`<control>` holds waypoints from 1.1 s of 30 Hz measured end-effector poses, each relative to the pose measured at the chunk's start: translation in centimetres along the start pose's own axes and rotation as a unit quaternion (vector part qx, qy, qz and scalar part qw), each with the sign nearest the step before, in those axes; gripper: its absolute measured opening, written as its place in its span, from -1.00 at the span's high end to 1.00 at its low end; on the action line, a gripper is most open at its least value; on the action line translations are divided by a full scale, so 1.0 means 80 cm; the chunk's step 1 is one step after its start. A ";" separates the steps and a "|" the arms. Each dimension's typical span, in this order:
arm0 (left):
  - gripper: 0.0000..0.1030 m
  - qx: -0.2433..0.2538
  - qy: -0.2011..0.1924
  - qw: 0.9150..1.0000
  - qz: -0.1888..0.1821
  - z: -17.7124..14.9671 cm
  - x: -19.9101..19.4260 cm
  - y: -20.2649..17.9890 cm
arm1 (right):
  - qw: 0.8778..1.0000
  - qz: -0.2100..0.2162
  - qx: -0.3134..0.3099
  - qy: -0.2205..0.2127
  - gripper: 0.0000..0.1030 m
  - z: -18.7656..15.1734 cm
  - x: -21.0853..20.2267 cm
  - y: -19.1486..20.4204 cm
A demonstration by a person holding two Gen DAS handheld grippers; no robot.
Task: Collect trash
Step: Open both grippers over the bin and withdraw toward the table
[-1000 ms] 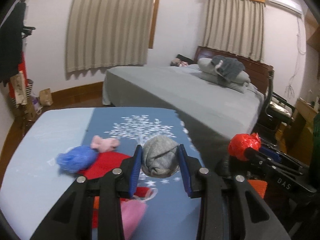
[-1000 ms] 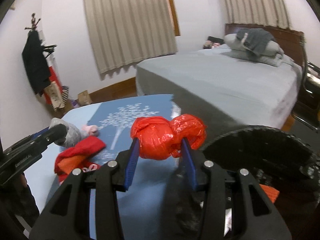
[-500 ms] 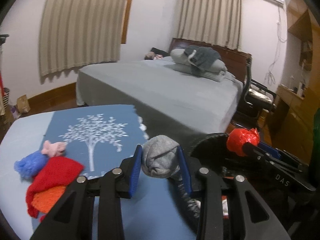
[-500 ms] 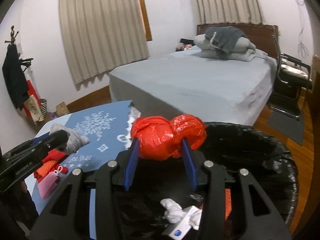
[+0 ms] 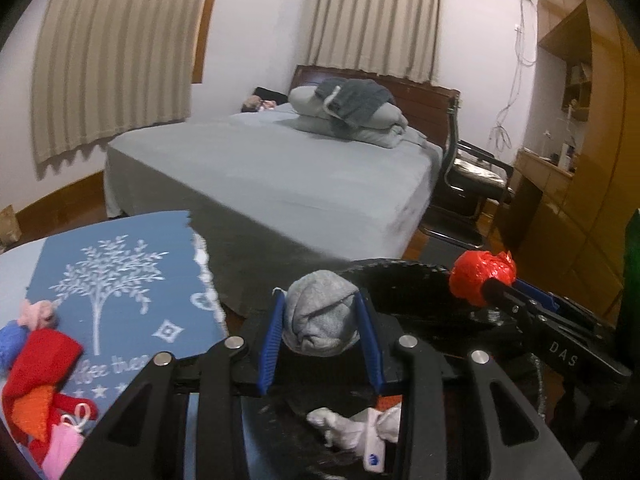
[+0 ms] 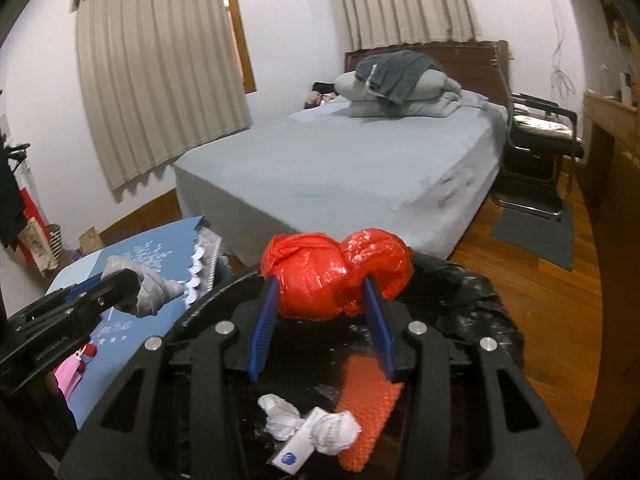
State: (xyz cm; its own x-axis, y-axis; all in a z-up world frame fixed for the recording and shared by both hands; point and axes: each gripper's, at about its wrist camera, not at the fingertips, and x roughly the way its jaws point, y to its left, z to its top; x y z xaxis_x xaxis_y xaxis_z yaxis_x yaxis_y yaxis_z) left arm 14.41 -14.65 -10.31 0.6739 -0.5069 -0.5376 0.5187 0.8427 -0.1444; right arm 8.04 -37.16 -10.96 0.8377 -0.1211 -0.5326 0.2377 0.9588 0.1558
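Observation:
My left gripper is shut on a grey balled-up sock and hangs over the near edge of a black-lined trash bin. My right gripper is shut on a crumpled red plastic bag above the open bin. Each gripper shows in the other's view: the right one with the red bag at the right, the left one with the sock at the left. White crumpled paper and an orange bubble-wrap piece lie inside the bin.
A table with a blue tree-print cloth stands left of the bin; a red cloth, a blue ball and pink items lie on it. A grey bed is behind, a black chair and wooden furniture to the right.
Both grippers have swung right from over the table to over the black bin, each still holding its item. The bin's inside with white paper has come into view.

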 end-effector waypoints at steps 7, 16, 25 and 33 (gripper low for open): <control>0.26 0.003 0.015 1.000 -0.025 0.004 0.018 -0.019 | 1.000 -0.020 0.017 -0.003 0.12 0.000 0.000 -0.025; -0.26 -0.017 0.012 1.000 -0.020 0.010 0.014 0.001 | 0.998 -0.042 0.035 -0.012 -0.37 0.001 -0.003 -0.041; -0.76 -0.025 -0.012 0.998 0.052 0.011 -0.021 0.054 | 0.998 -0.051 0.019 -0.016 -0.86 0.003 -0.006 -0.019; -0.84 -0.044 -0.016 0.994 0.100 -0.003 -0.048 0.112 | 1.000 -0.027 0.001 -0.015 -0.87 0.004 0.005 0.033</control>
State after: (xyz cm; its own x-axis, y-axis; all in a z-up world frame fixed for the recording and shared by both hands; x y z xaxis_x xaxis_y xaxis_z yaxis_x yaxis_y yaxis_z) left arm 16.39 -5.13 -9.73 0.7762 -0.3320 -0.5361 0.3256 0.9391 -0.1102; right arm 9.16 -34.73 -10.49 0.8377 -0.1804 -0.5155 0.2843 0.9500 0.1295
